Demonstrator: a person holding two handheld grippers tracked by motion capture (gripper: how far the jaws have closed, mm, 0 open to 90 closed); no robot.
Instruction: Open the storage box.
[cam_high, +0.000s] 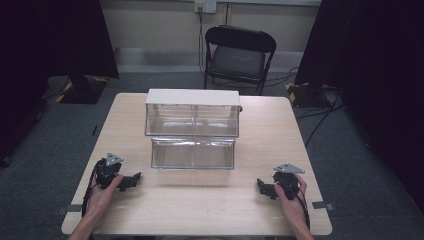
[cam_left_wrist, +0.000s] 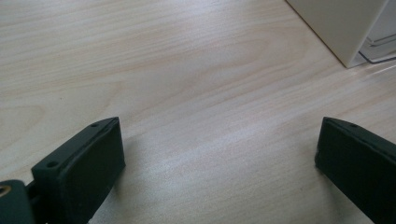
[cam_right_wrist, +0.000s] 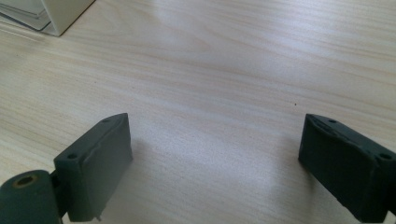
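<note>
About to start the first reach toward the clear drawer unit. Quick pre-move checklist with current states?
1. Left gripper open: ok, jaws stand wide apart with bare table between them in the left gripper view.
2. Right gripper open: ok, jaws wide apart, nothing between them.
3. Both grippers clear of the drawer unit: ok, each sits near the front edge of the table, apart from the unit.
4. Lower drawer state: it stands forward of the upper tier, apparently pulled out.
5. Drawer contents: cannot tell, the clear walls show nothing certain.
6. Path from grippers to unit: ok, the wood between looks bare.
</note>
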